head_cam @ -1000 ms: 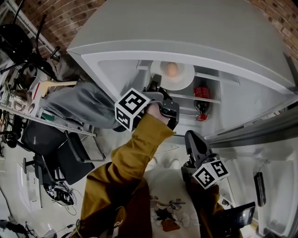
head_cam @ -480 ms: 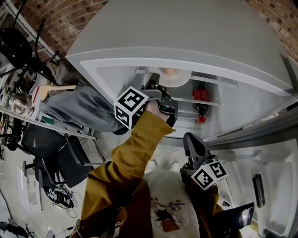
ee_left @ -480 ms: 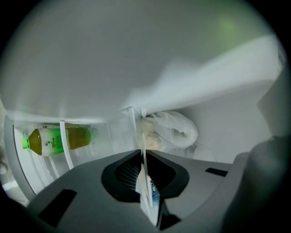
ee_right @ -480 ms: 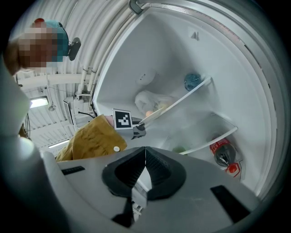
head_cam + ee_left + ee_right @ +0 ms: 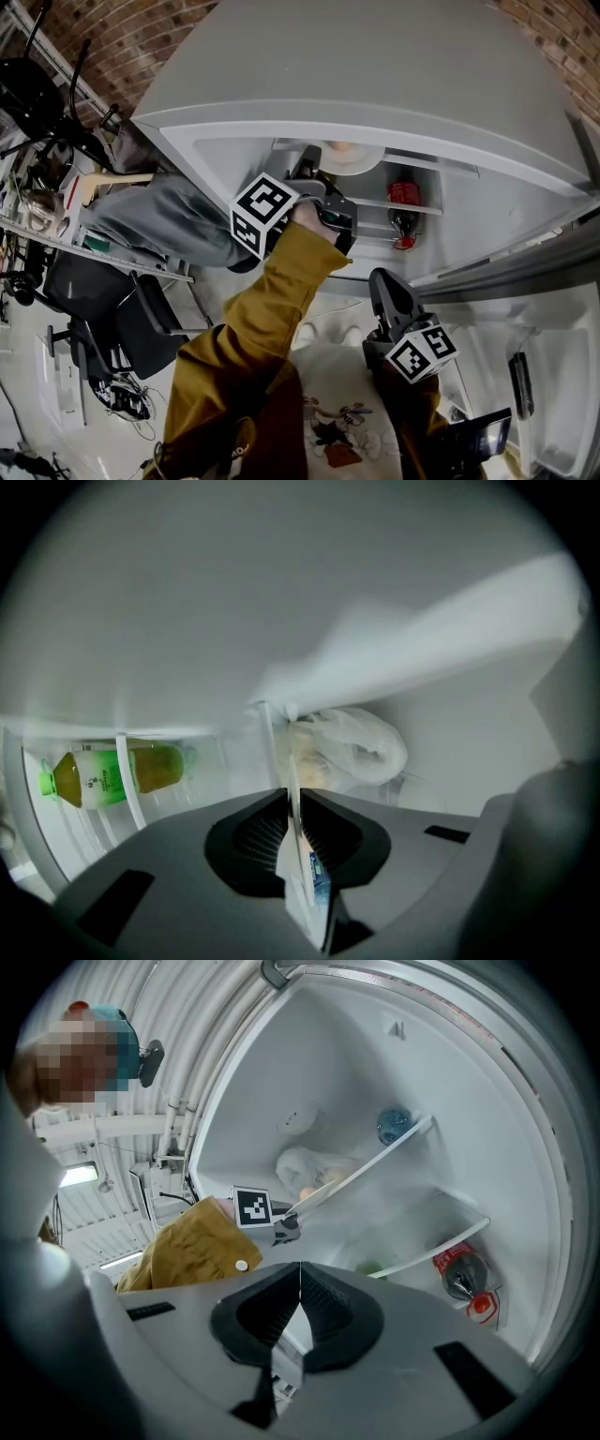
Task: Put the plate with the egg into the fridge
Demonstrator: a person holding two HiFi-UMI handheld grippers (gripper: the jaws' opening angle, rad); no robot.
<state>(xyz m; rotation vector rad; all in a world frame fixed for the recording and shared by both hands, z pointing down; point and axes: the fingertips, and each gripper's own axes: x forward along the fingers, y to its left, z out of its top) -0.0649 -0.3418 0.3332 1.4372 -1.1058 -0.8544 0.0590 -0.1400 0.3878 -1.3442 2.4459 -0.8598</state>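
Pinching plate [image 5: 357, 160] rim btwn left gripper [image 5: 292, 803] jaws.

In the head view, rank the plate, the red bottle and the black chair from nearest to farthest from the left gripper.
1. plate: clamped in the left gripper, upper shelf.
2. red bottle: lower shelf, to the right.
3. black chair: on the floor, far left.

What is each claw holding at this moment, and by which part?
The left claw grips the plate by the rim on the person's side, edge-on between its jaws. The right claw is shut and holds nothing.
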